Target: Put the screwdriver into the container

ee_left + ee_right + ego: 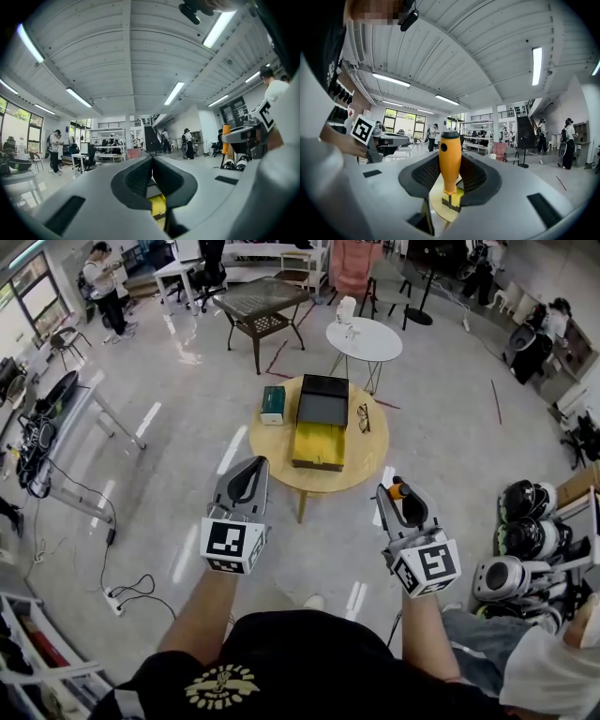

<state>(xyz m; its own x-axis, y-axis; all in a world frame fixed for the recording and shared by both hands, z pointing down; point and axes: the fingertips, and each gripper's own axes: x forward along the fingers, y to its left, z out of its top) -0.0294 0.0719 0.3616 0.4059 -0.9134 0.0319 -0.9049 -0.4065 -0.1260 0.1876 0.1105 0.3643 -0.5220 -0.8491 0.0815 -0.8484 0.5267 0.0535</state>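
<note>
Fingers (423, 174) of R gripper (401, 498) are clamped on the screwdriver (450, 157). Its orange handle stands upright btw the pads, w/ a black cap on top and a short metal shaft poking out below. In head view the orange handle shows at the front of that gripper.

L gripper (249, 470) has its fingers (136, 178) pressed together w/ nothing btw them. A strip of yellow shows through the gap lower down.

Both grippers are held out level in front of the person, side by side but well apart, marker cubes facing the head camera. In head view their tips show at the near edge of a round wooden bench (281, 451), one on either side.

Container (319, 444) sits on that bench, approx centre-right of the top. It is a black box w/ an open yellow part nearest the person. Screwdriver is not in it; it is in the R gripper, near the bench's near-right edge.

Teal box (273, 404) stands on the bench just left of the container, and a pair of glasses (364, 417) lies just right of it. Farther back are a small white round table (367, 341) and a dark square table (262, 301). Power strip w/ cables (117, 601) lies on the floor at left.
</note>
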